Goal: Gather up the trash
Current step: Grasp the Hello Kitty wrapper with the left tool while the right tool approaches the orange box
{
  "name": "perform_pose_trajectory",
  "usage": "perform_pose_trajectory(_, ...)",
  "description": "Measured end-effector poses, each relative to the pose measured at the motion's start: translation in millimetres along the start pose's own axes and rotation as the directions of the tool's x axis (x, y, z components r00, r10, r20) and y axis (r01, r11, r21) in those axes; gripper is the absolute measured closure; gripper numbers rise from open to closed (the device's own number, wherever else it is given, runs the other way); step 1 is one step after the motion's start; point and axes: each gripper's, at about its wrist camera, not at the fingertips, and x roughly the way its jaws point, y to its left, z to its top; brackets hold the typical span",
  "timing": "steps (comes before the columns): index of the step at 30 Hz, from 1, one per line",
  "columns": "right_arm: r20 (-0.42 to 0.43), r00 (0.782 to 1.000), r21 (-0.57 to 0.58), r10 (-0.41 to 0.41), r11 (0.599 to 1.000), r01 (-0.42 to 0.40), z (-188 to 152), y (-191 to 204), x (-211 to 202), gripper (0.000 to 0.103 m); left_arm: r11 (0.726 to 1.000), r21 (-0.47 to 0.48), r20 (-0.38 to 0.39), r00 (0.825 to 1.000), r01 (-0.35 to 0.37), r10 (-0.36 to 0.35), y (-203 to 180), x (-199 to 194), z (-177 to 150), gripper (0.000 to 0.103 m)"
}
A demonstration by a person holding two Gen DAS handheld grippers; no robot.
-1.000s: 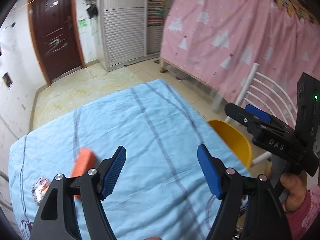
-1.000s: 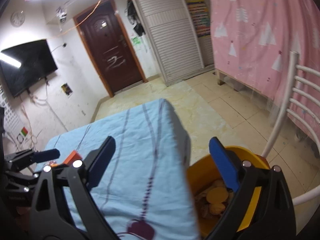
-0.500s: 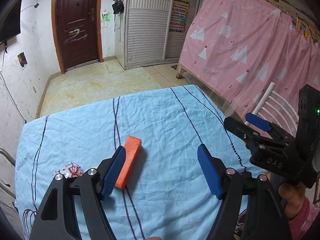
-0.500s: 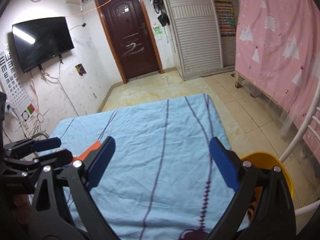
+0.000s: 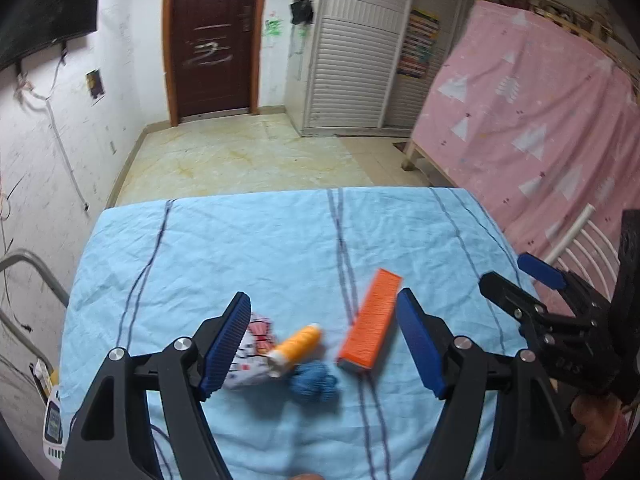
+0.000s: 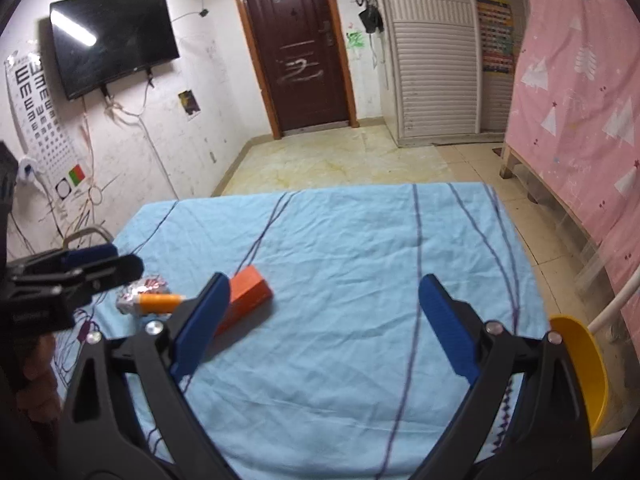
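Observation:
On the light-blue sheet (image 5: 280, 240) lie an orange box (image 5: 370, 320), an orange thread spool (image 5: 296, 346), a blue yarn clump (image 5: 314, 384) and a crumpled patterned wrapper (image 5: 252, 356). My left gripper (image 5: 324, 344) hovers open over the spool and yarn, nothing between its fingers. In the right wrist view the orange box (image 6: 248, 292) and spool (image 6: 158, 302) sit left of my right gripper (image 6: 326, 324), which is open and empty. The yellow bin (image 6: 580, 368) shows at the right edge there.
A white chair back (image 5: 580, 240) stands right of the table, by the pink curtain (image 5: 540, 120). A metal frame (image 5: 32, 276) is at the left edge. The tiled floor (image 5: 248, 156) lies beyond the far table edge, with a dark door (image 6: 296, 52) behind.
Both views have swung left across the table. The spool, yarn and wrapper have come into view between my left fingers, and the yellow bin has slid to the right edge.

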Motion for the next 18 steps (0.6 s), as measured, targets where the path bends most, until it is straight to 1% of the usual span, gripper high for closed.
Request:
perform_pose_trajectory(1, -0.006, 1.000, -0.007, 0.003, 1.000, -0.003, -0.4, 3.4, 2.1, 0.012, 1.000, -0.014, -0.003, 1.000, -0.007, 0.007, 6.4, 1.2, 0.3, 0.036)
perform_pose_trajectory(4, -0.026, 1.000, -0.032, 0.013, 0.999, -0.014, -0.4, 15.8, 9.7, 0.012, 0.997, -0.053, -0.014, 0.998, -0.058, 0.058, 25.8, 7.5, 0.0, 0.036)
perform_pose_trajectory(6, -0.036, 0.999, -0.050, 0.019, 0.999, -0.020, -0.9, 24.0, 13.7, 0.012, 0.994, -0.076, -0.034, 0.996, -0.082, 0.080, 36.6, 14.2, -1.4, 0.036)
perform_pose_trajectory(9, -0.046, 0.999, -0.067, 0.023, 0.997, -0.026, -3.0, 33.0, 16.4, 0.012, 0.993, -0.099, -0.053, 0.996, -0.070, 0.065, 47.7, 19.4, -4.8, 0.036)
perform_pose_trajectory(13, -0.064, 0.998, -0.081, 0.024, 0.996, -0.029, -5.0, 38.4, 21.0, 0.012, 0.995, -0.096, -0.054, 0.998, -0.038, 0.033, 58.8, 19.7, -12.1, 0.036)
perform_pose_trajectory(15, -0.075, 0.997, -0.084, 0.027, 0.996, -0.033, -4.9, 41.6, 25.5, 0.012, 0.993, -0.103, -0.066, 0.997, -0.054, 0.047, 65.6, 22.9, -14.4, 0.036)
perform_pose_trajectory(18, -0.089, 0.995, -0.092, 0.033, 0.995, -0.042, -5.2, 48.7, 32.0, 0.012, 0.988, -0.141, -0.103, 0.994, -0.061, 0.046, 74.8, 32.6, -14.9, 0.036)
